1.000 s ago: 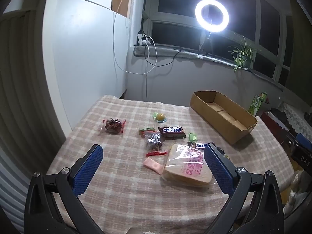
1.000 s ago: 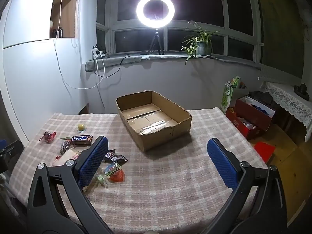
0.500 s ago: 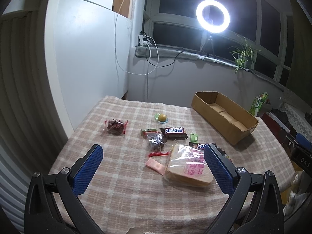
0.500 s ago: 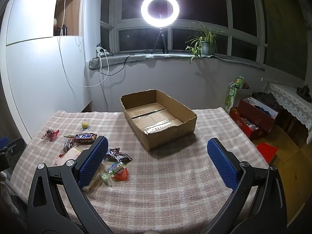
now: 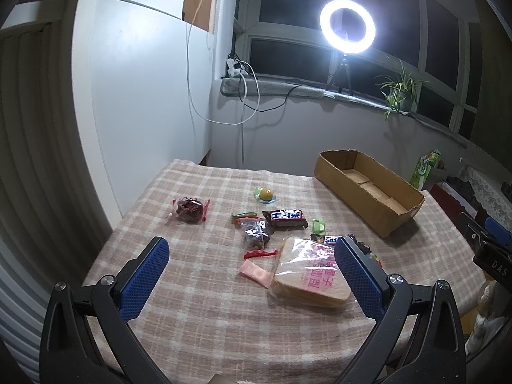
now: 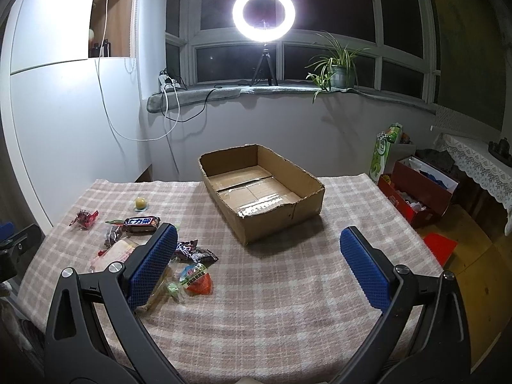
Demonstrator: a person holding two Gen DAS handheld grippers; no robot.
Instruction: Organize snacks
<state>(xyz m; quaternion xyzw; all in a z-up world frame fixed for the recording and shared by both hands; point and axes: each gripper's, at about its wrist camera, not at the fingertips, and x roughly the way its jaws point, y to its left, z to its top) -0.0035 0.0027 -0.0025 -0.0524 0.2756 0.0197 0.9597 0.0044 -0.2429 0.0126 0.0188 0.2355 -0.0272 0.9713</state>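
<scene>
Several snacks lie on the checked tablecloth [image 5: 204, 313]: a bagged sliced bread [image 5: 308, 275], a dark Snickers bar [image 5: 285, 218], a red-wrapped dark snack [image 5: 189, 210], a yellow jelly cup [image 5: 265, 194] and small candies. An empty cardboard box [image 6: 260, 190] stands at the back; it also shows in the left wrist view [image 5: 368, 190]. My left gripper [image 5: 252, 275] is open and empty above the near edge, facing the snacks. My right gripper [image 6: 257, 265] is open and empty in front of the box, with the snack pile by its left finger.
A ring light on a tripod [image 6: 264, 16] and a potted plant [image 6: 337, 70] stand on the windowsill. A red box [image 6: 419, 193] and a green carton [image 6: 382, 155] sit on the floor at the right. A white wall with hanging cables stands to the left.
Both grippers have drawn back and risen slightly, so the table looks a bit farther away. Nothing on the table has moved. Both grippers stay open.
</scene>
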